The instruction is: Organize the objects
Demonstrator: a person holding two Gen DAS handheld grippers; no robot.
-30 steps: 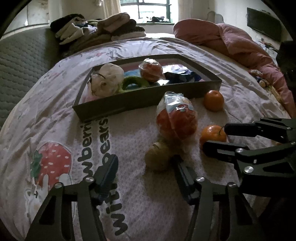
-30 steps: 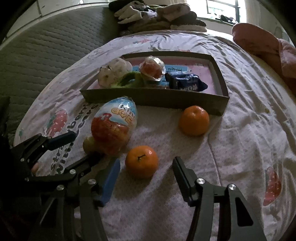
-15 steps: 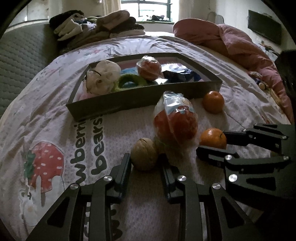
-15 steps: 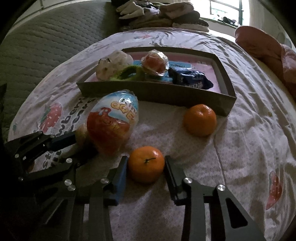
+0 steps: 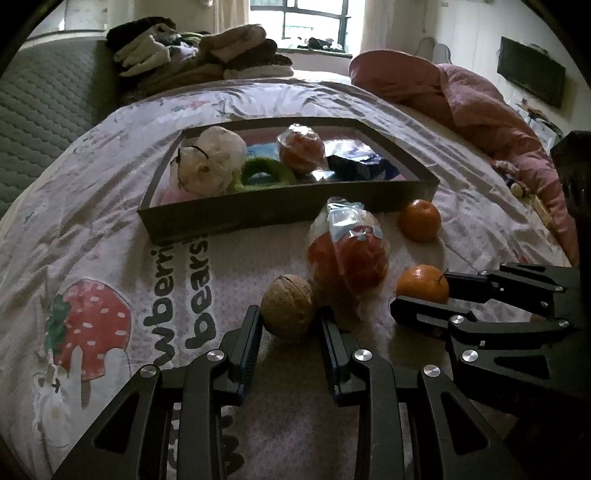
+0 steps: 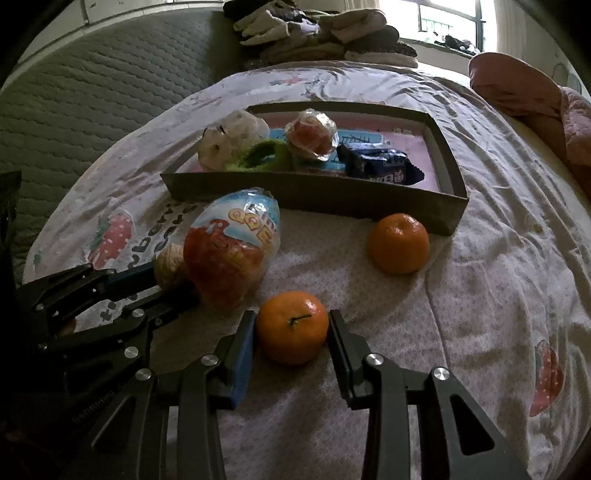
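My left gripper (image 5: 290,325) is shut on a brown walnut (image 5: 288,308) that rests on the bedspread. My right gripper (image 6: 291,332) is shut on a near tangerine (image 6: 292,326), stem towards me; it also shows in the left wrist view (image 5: 422,283). A wrapped toy egg (image 6: 232,254) lies tilted between the two grippers. A second tangerine (image 6: 399,243) sits by the near right corner of the shallow cardboard box (image 6: 317,194). The box holds a white plush (image 6: 231,140), a green ring (image 6: 262,155), a wrapped orange ball (image 6: 312,134) and a dark snack pack (image 6: 380,164).
The bedspread (image 6: 480,258) is soft and wrinkled, with strawberry prints. A grey quilted headboard (image 6: 92,92) runs along the left. Folded clothes (image 6: 321,29) lie at the far end. A pink quilt (image 5: 480,107) is heaped on the right.
Both grippers moved forward and closed: the left one around the walnut, the right one around the near tangerine. The other objects have not moved.
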